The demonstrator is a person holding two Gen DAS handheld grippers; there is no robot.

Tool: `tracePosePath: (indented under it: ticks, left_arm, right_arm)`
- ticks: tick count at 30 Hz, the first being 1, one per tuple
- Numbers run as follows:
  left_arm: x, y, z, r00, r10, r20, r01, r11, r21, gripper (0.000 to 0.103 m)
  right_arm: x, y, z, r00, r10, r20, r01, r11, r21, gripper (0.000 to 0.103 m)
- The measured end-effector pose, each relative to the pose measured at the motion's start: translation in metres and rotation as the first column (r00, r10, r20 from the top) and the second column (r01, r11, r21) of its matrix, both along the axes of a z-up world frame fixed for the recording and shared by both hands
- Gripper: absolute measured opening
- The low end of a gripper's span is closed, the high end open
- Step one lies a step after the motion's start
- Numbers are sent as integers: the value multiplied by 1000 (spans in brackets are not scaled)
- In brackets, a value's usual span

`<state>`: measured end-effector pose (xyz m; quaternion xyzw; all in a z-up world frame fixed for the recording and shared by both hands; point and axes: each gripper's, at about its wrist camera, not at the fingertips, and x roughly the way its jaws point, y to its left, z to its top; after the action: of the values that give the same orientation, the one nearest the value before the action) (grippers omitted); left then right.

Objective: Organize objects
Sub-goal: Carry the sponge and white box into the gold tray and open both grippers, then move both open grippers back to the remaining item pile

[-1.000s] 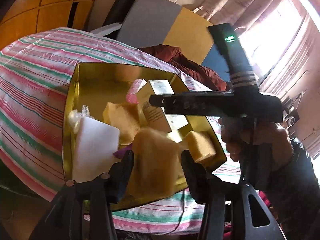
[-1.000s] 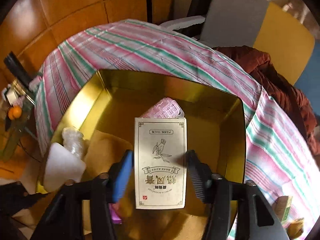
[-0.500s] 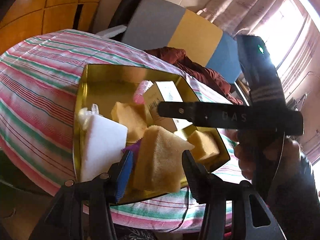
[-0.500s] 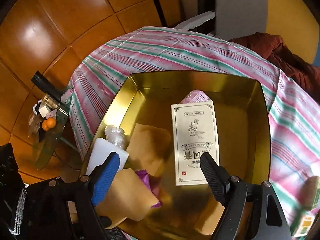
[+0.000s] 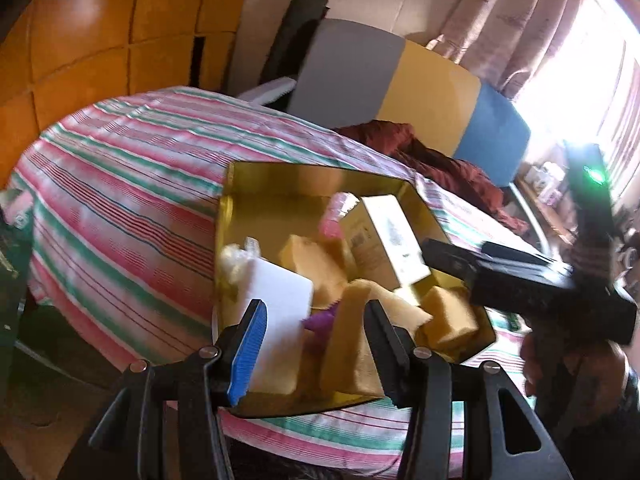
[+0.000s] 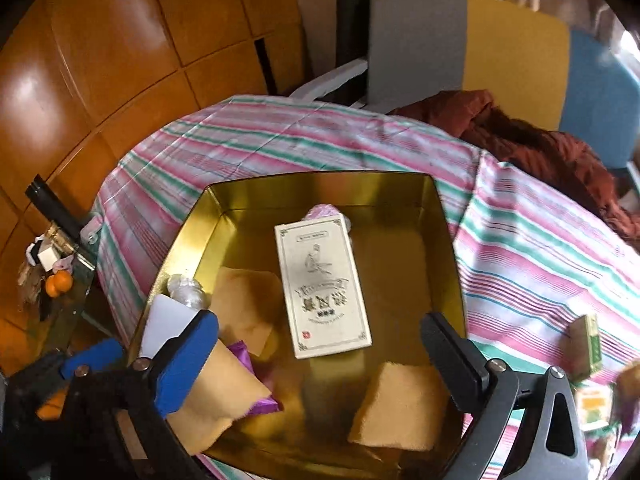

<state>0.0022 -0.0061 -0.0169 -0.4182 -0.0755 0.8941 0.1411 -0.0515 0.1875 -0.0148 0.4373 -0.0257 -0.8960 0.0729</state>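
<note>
Gold tin [image 6: 448, 240] on a striped tabletop [image 6: 540, 252] holds a cream box [image 6: 322, 286] lying flat among yellow sponges [image 6: 404, 408]. Right gripper [image 6: 320, 364] hovers above it, jaws wide and empty. Left gripper [image 5: 316, 344] is also spread, gripping nothing

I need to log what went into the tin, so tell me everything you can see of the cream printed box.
The box is a flat cream carton, seemingly cardboard, with a thin border, a small figure drawing and dark characters on its face. It looks closed and undamaged. It lies face up, slightly askew, near the middle of the gold tin, its far end over a pink packet. Neither tool touches it.
</note>
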Motion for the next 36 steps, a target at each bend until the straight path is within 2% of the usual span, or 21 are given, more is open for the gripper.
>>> tracePosePath:
  ticks: [4,10,23,28,36]
  left_arm:
    - [4,0,7,997,45,-55,-50,996,-77,51]
    - [8,5,18,988,73,-133,-94,982,-163,51]
    - [13,17,26,984,72,-165,-108,970,-219,51]
    - [18,27,31,985,30,-169,-68,973,-219,51]
    - [23,40,34,986,-20,-166,-17,976,-219,51]
  right_arm:
    - [19,7,4,996,-61,-68,64,997,53,103]
    - [41,18,6,985,-128,-120,137,988,71,103]
    - [72,25,8,969,-150,-197,176,977,119,103]
    - [79,23,8,967,-134,-215,170,972,159,103]
    - [84,33,8,965,-148,-217,183,971,155,103]
